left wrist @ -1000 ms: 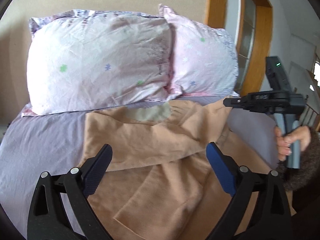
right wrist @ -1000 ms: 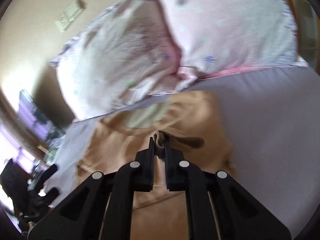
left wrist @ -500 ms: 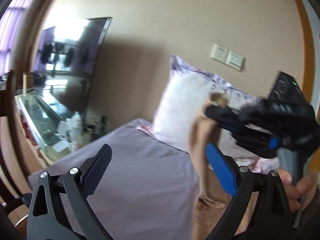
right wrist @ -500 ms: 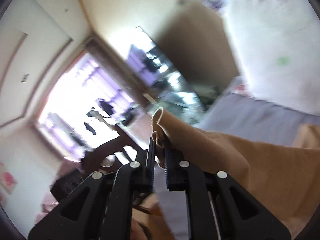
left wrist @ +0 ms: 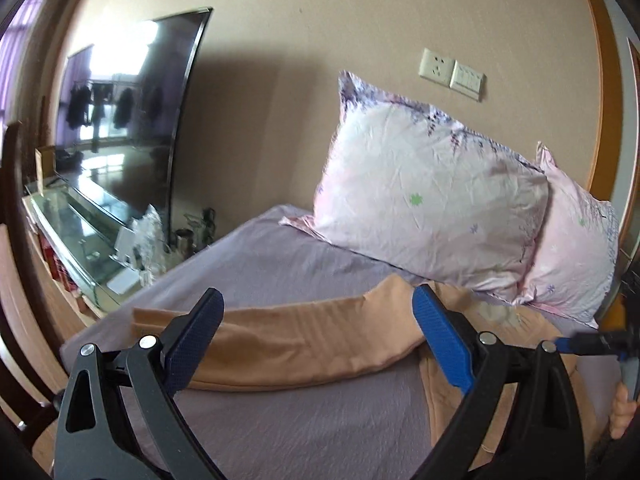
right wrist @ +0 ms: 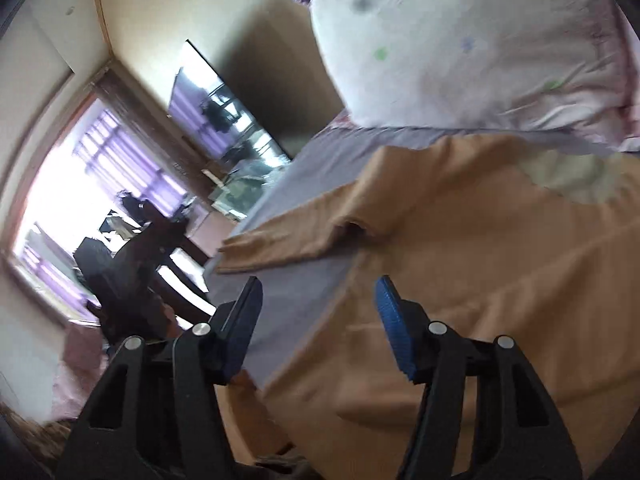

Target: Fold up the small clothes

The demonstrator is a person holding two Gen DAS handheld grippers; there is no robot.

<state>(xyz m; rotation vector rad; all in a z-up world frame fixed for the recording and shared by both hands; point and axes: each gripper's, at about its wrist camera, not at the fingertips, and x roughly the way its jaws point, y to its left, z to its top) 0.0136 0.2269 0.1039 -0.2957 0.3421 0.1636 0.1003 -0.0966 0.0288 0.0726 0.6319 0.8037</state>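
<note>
Both wrist cams low, close over lilac-sheeted bed [left wrist: 304, 420], facing floral white pillow [left wrist: 420, 204]; right view rolled. Both show tan knit garment [right wrist: 500, 280].

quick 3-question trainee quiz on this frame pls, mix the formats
1. True or false: the right claw is clamped on the tan garment.
2. The tan sleeve lies stretched out on: A) the pillows, B) the lilac sheet, C) the TV stand.
3. Fill in: the left claw is ____, with nothing between its blue pads.

Key: 1 false, its jaws stand apart and hold nothing. 2 B. 3 open.
</note>
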